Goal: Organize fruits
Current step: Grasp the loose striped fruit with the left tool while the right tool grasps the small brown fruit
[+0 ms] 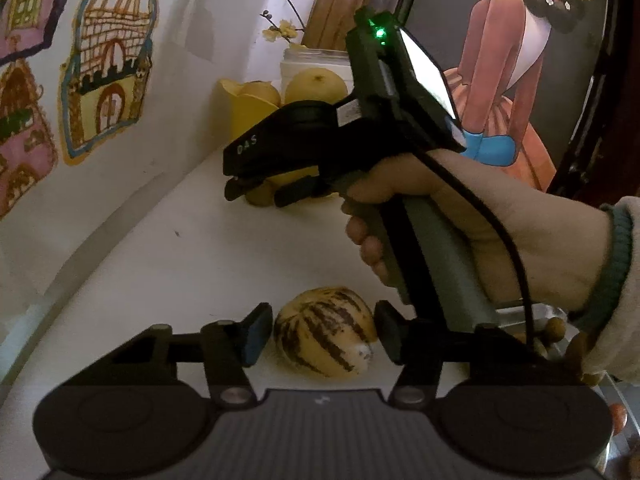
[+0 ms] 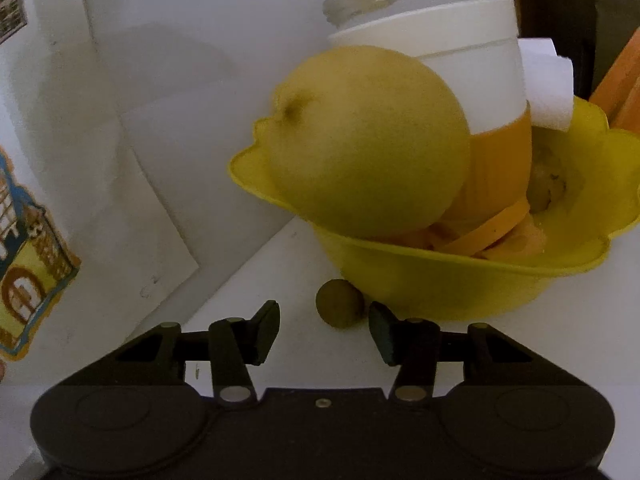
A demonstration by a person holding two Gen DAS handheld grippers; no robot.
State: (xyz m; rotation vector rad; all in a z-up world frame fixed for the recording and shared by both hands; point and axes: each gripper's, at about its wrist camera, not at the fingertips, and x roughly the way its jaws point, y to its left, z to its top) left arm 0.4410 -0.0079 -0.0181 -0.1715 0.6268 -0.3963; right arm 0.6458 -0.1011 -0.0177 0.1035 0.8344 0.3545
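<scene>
Both grippers stand open and empty over the white tabletop (image 1: 168,264). Left gripper (image 1: 320,334) has its fingers on either side of a striped yellow melon (image 1: 325,332) lying on the table, with a gap showing on each side. Right gripper (image 2: 324,330), held in the person's hand (image 1: 440,216), points at a small round brownish fruit (image 2: 340,303) resting against the foot of the yellow bowl (image 2: 460,280). A large yellow pear (image 2: 368,144) sits in that bowl, before a white jar (image 2: 460,80).
</scene>
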